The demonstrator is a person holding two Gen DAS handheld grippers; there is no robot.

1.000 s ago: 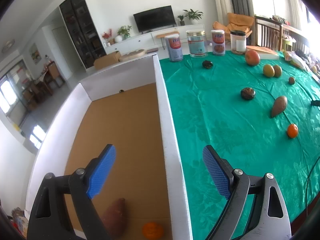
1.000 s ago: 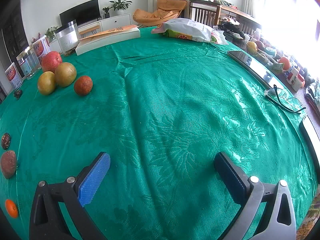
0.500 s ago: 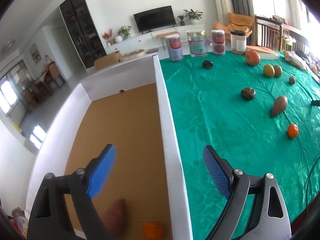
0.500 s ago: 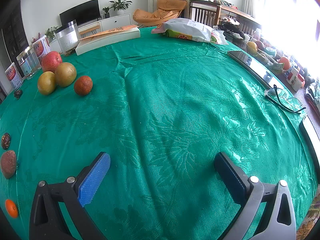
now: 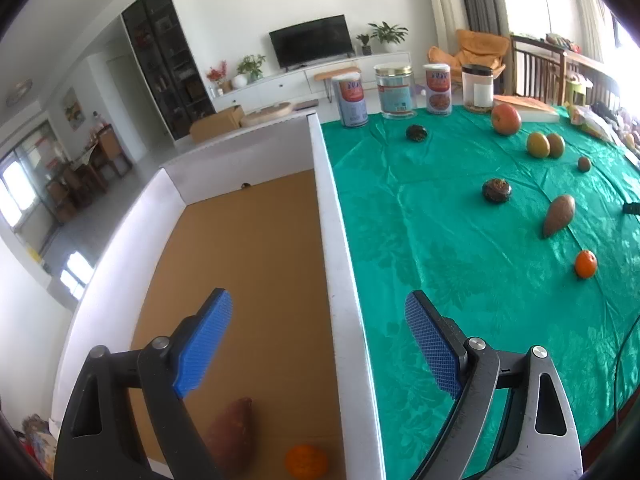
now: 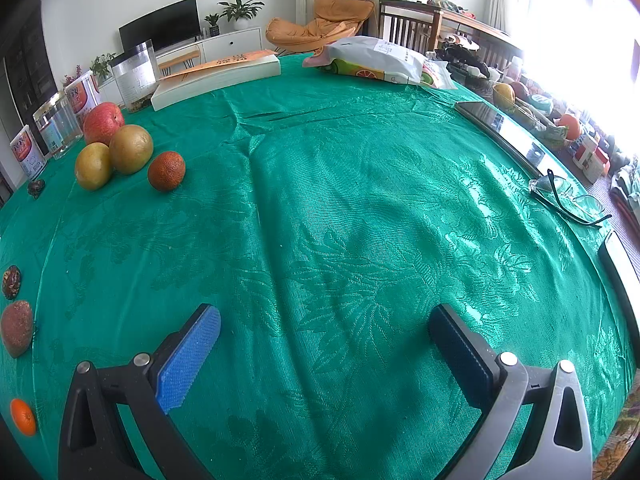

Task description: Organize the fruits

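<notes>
Nothing is changing from a second ago: both hand-held grippers are staying wide open and empty, the left (image 5: 318, 344) hovering astride the box (image 5: 332, 240) wall, the right (image 6: 324, 344) over bare tabletop (image 6: 360, 208). A tangerine (image 5: 306, 460) is lying boxed; another tangerine (image 5: 586, 264) is waiting on the cloth.

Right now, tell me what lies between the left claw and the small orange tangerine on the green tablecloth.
Only bare green tablecloth separates the open left claw from the small orange tangerine, as the left wrist view shows.
</notes>
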